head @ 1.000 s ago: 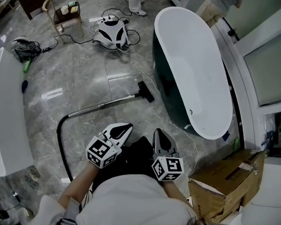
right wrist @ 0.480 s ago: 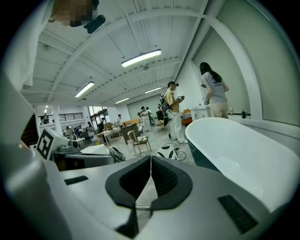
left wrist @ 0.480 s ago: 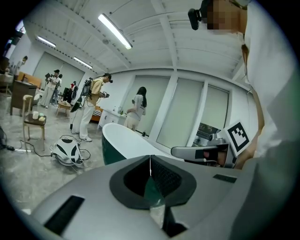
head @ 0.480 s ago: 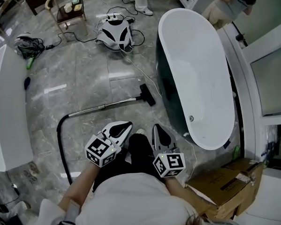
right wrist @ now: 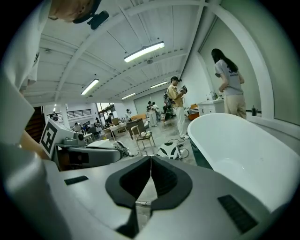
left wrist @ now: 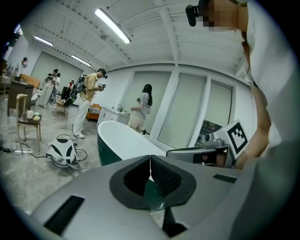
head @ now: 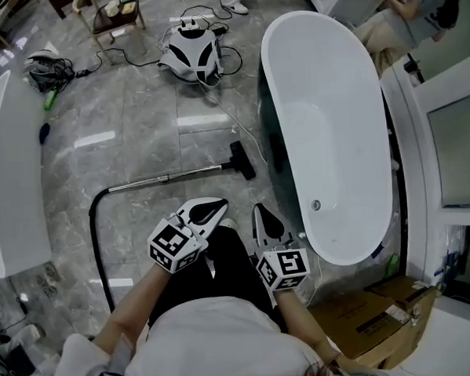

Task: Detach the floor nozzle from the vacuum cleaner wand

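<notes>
The black floor nozzle [head: 244,159] lies on the grey marble floor beside the bathtub, joined to the metal wand [head: 171,177]. The wand runs left into a black hose [head: 96,238] that curves toward me. My left gripper [head: 219,205] hangs a short way nearer me than the wand, jaws shut and empty. My right gripper [head: 259,211] is beside it, just short of the nozzle, also shut with nothing in it. In the left gripper view the left gripper [left wrist: 150,168] has its pads pressed together. In the right gripper view the right gripper [right wrist: 150,171] is closed the same way.
A white bathtub [head: 281,102] with a dark green wall stands right of the nozzle. The white and black vacuum body [head: 190,52] with its cords lies farther off. A cardboard box [head: 367,318] sits at my right, a white counter [head: 6,172] at the left. People stand at the back.
Both grippers have moved forward together toward the wand and nozzle, staying shut. The wand, nozzle and hose lie where they were.
</notes>
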{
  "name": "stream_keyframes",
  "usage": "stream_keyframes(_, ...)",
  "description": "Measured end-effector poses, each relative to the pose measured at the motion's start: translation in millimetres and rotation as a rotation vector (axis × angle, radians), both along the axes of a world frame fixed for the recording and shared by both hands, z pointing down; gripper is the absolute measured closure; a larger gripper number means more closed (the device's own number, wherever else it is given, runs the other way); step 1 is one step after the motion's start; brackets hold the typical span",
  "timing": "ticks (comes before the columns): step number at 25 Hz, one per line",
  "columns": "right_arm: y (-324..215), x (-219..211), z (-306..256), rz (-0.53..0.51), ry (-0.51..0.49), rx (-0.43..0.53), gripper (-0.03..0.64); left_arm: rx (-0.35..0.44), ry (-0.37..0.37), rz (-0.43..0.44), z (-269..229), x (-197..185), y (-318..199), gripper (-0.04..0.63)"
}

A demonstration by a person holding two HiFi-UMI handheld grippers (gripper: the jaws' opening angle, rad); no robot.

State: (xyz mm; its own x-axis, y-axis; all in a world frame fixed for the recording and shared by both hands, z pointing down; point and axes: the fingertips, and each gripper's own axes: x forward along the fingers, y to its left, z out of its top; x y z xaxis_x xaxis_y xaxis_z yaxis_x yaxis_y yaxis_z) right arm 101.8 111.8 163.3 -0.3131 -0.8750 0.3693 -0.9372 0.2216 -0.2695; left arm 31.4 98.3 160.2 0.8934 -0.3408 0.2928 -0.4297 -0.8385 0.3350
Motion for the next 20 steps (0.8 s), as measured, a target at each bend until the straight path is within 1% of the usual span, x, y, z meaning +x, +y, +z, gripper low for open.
stream_keyframes(3, -20, 11, 15, -0.049, 0.013, -0.003, 0.600, -0.002, 0.002, -0.013, 8, 6, -15, 0.584)
stream_keyframes(6, -39, 15, 29, -0.088, 0.036, -0.005, 0.600, -0.024, 0.002, -0.019, 27, 5, -26, 0.584)
stream_keyframes(9, -56, 17, 55, -0.104, 0.056, -0.028, 0.600, -0.028, -0.022, -0.013, 51, 2, -40, 0.584)
stream_keyframes(11, -69, 17, 76, -0.118, 0.071, -0.040, 0.600, -0.021, -0.040, -0.009, 72, -1, -53, 0.584)
stream_keyframes(15, -99, 14, 125, -0.130, 0.090, -0.065, 0.600, -0.017, -0.049, -0.017, 118, -9, -89, 0.584)
stream_keyframes(20, -129, 8, 199, -0.145, 0.110, -0.109, 0.600, -0.045, -0.046, 0.004, 188, -23, -118, 0.584)
